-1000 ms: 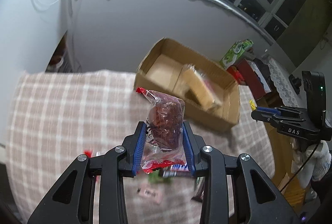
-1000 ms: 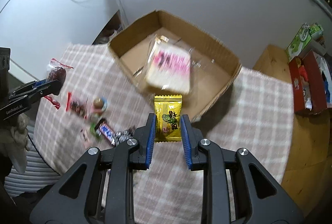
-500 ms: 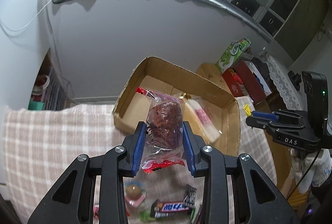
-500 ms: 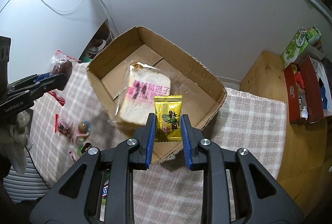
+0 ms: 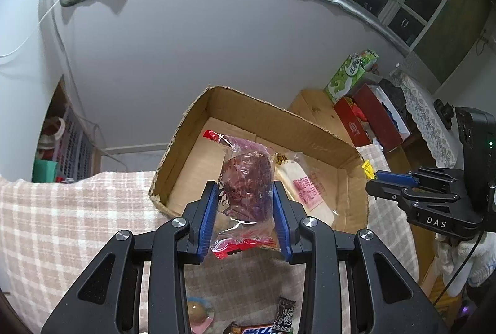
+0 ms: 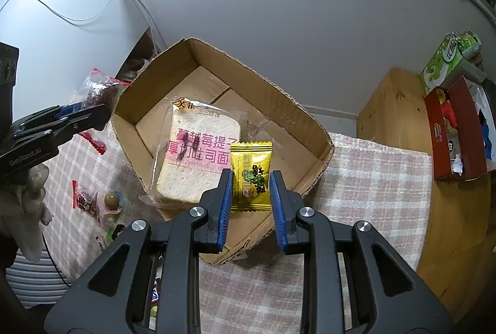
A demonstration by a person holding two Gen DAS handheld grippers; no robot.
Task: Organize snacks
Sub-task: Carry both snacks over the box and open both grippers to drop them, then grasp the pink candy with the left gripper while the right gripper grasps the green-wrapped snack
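Observation:
My left gripper (image 5: 244, 204) is shut on a clear packet of dark red dried fruit (image 5: 246, 179) and holds it above the near edge of the open cardboard box (image 5: 310, 125). My right gripper (image 6: 250, 190) is shut on a small yellow snack packet (image 6: 251, 176) and holds it over the box's (image 6: 269, 92) front corner. A wrapped slice of toast bread (image 6: 198, 154) with pink print lies in the box; it also shows in the left wrist view (image 5: 307, 188). The left gripper (image 6: 83, 114) shows at the left of the right wrist view, the right gripper (image 5: 384, 182) at the right of the left wrist view.
The box stands on a pink checked tablecloth (image 6: 372, 179). Loose snacks lie on it left of the box: a red packet (image 6: 83, 200), a round sweet (image 6: 112, 200) and a chocolate bar (image 5: 257, 329). A wooden cabinet (image 6: 400, 107) with red and green boxes (image 6: 446, 58) stands at the right. A white wall rises behind.
Both grippers have moved forward toward the box with their packets still held; the box and the bread now lie closer beneath them. The loose snacks have slid toward the bottom of both views.

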